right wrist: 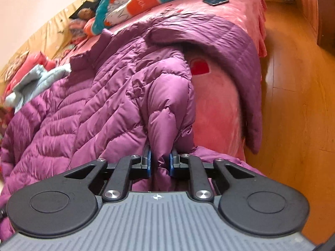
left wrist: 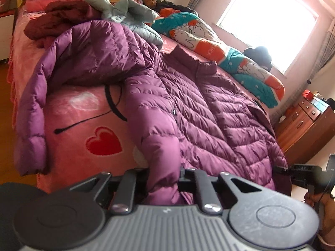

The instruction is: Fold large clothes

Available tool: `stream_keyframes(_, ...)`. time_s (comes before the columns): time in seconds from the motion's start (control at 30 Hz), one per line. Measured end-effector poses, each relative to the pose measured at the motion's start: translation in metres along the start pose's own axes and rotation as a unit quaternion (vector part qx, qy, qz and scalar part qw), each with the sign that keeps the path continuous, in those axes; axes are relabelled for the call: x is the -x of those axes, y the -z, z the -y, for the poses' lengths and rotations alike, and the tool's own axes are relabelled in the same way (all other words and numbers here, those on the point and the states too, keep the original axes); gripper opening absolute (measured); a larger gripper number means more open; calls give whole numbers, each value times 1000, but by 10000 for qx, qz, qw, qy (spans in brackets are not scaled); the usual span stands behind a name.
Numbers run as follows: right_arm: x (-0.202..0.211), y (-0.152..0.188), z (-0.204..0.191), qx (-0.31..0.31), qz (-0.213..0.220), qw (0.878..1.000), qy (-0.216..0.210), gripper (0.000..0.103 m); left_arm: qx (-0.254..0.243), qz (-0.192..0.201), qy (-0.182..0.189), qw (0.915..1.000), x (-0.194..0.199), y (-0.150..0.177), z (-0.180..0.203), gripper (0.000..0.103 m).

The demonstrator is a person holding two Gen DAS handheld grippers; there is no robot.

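Item: purple down jacket (left wrist: 209, 113), spread on pink bed (left wrist: 69, 146), hem at near edge. Left claw (left wrist: 163, 179) clamped on hem fabric; right claw (right wrist: 160, 163) likewise. Judged light, puffy, slippery; best gripped at hem corners and seams.

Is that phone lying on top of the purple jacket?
No, the phone lies on the pink bedspread, apart from the jacket.

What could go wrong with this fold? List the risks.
1. Both the left gripper and the right gripper pinch only small bunches of the slippery purple down coat; either may slip out.
2. A sleeve hangs off the bed edge and may drag the coat floorward.
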State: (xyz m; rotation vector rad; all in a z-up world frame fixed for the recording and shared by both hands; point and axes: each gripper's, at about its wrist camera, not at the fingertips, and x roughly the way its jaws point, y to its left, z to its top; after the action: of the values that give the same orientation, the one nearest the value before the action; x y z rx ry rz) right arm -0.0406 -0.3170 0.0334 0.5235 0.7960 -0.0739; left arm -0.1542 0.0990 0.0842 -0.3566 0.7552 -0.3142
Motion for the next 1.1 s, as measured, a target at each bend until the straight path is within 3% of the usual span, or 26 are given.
stream_keyframes(0.17, 22, 13, -6, 224, -101, 9997, -44, 19, -64, -9, -55, 10000, 13, 0, 1, 11)
stream_keyframes(0.33, 20, 6, -7, 253, -164, 9995, 102, 19, -243, -280, -348, 9987, -1, -4, 4, 13)
stream_keyframes(0.43, 11, 2, -5, 184, -262, 9993, 197, 23, -331, -230, -476, 9981, 0, -8, 5, 22)
stream_keyframes(0.5, 6, 0, -5, 114, -275, 9993, 229, 37, -383, -168, -552, 9976, 5, -8, 2, 30)
stream_keyframes(0.53, 5, 1, -5, 75, -251, 9993, 258, 45, -414, -110, -601, 9973, 10, -7, 1, 39)
stream_keyframes(0.57, 5, 0, -4, 45, -210, 9994, 287, 63, -474, -43, -678, 9966, 13, -8, 3, 45)
stream_keyframes(0.63, 6, -1, -4, 27, -75, 9995, 301, 72, -674, 132, -817, 9943, 24, -8, 6, 51)
stream_keyframes(0.7, 10, -1, 0, -48, 97, 9995, 281, 83, -942, 396, -961, 9901, 34, -12, 13, 66)
stream_keyframes(0.77, 14, -5, 3, -136, 307, 9990, 285, 89, -1213, 604, -1009, 9856, 42, -15, 22, 75)
stream_keyframes(0.87, 21, -9, 10, -259, 692, 9972, 152, 99, -1628, 781, -1056, 9779, 43, -21, 40, 78)
stream_keyframes(1.1, 14, -12, 14, -576, 1273, 9899, 222, 101, -2043, 612, -714, 9744, 15, -26, 78, 87)
